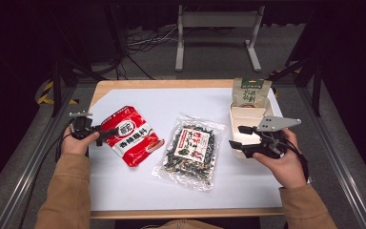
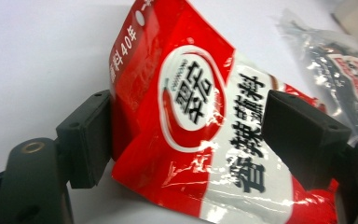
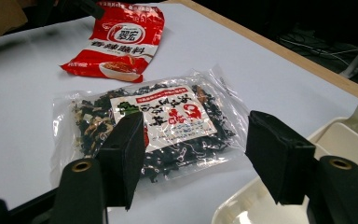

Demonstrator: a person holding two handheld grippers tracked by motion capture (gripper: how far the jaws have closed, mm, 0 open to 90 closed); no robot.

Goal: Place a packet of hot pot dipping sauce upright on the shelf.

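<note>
Though crumpled, glossy red-and-white packet (image 2: 200,121)

bare sheet (image 1: 138,191) front, tray (image 1: 240,114) blocks right

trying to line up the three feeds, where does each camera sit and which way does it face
High view: above the person's side, looking forward and down on the table; both forearms, left gripper and right gripper show.
Left gripper view: on the left gripper, looking along its fingers at the red packet between them.
Right gripper view: on the right gripper, looking past its fingers across the clear seaweed bag, white tray at the side.
Shared: both gripper views show the red packet and seaweed bag.
</note>
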